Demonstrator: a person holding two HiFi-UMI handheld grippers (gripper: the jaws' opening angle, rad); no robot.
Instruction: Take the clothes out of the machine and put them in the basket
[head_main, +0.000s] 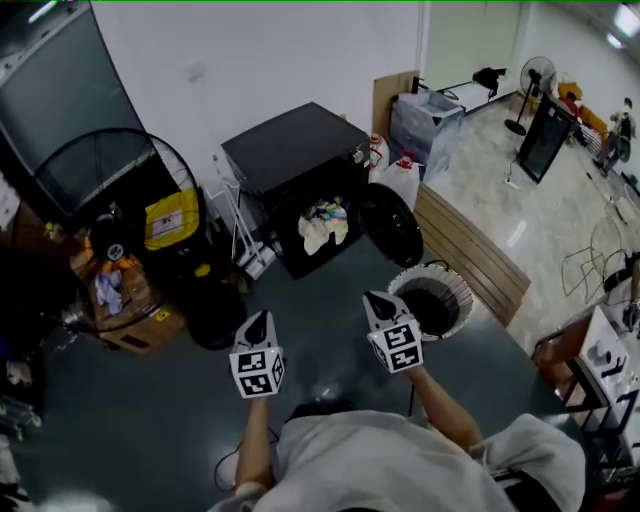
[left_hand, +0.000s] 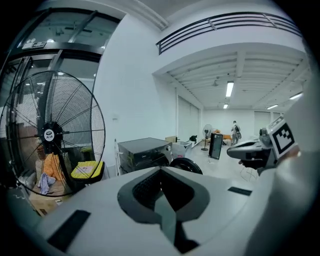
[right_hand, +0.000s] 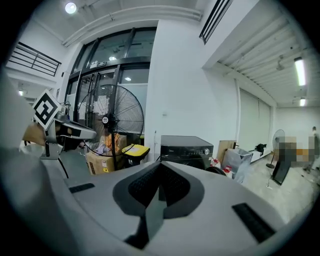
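In front of the machine | left tool, right tool: both clenched, empty | clothes inside machine's open mouth; basket beside its door | risk: reaching in clenched would push clothes deeper; a trailing piece could catch the door.

The right gripper fills the lower half, its fingers pressed together with nothing between them. At 12 o'clock from their tips stands a black washing machine. A big floor fan, a yellow-lidded bin and a cardboard box sit toward 10 o'clock. The left gripper hangs at 9 o'clock.
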